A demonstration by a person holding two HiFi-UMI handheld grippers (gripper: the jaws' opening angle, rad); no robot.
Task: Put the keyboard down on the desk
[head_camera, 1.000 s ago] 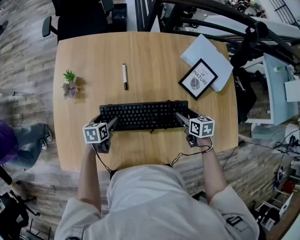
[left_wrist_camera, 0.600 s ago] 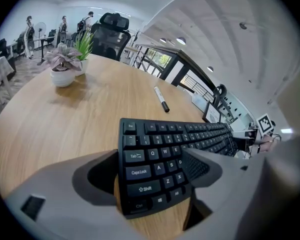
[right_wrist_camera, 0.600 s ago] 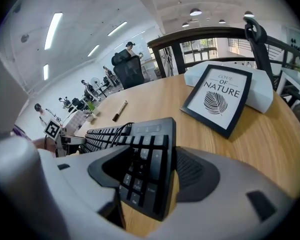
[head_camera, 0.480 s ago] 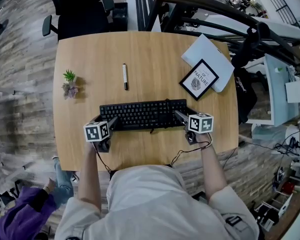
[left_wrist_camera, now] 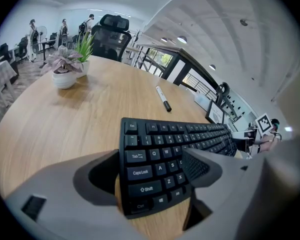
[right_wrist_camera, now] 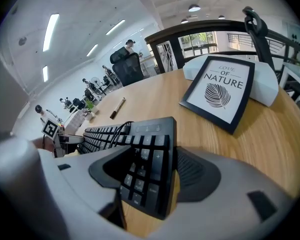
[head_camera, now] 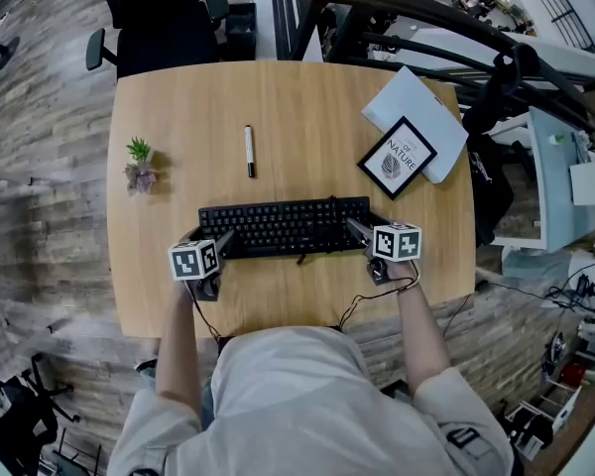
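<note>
1. Nearest us, the left claw [left_wrist_camera: 150, 156] is clamped on the keyboard [head_camera: 283, 226] at its Ctrl/Shift end, w/ one pad over the letter keys.
2. The right claw [right_wrist_camera: 155, 156] has the numpad end between its jaws. They've just been closing a little & we judge they're gripping.
3. The keyboard lies crosswise near the front of the worktop [head_camera: 297, 97], at or just above the wood.
4. Handling: prob. light, stiff plastic, but long, so both short ends are the right hold. Keep it level, since keys give under a pad. Its cable [right_wrist_camera: 121, 130] loops over the keys & could drag.
5. Hard to tell: the underside is hidden, so we can't say whether it touches down. The claws cover the end corners & the cable's run is unclear.
6. Farther back are a marker pen [head_camera: 248, 152], a potted plant [head_camera: 139, 165] at left & a framed "Love of Nature" print [head_camera: 395, 159] on white paper [head_camera: 412, 102].
7. Beyond the worktop is an office chair [head_camera: 159, 18].
</note>
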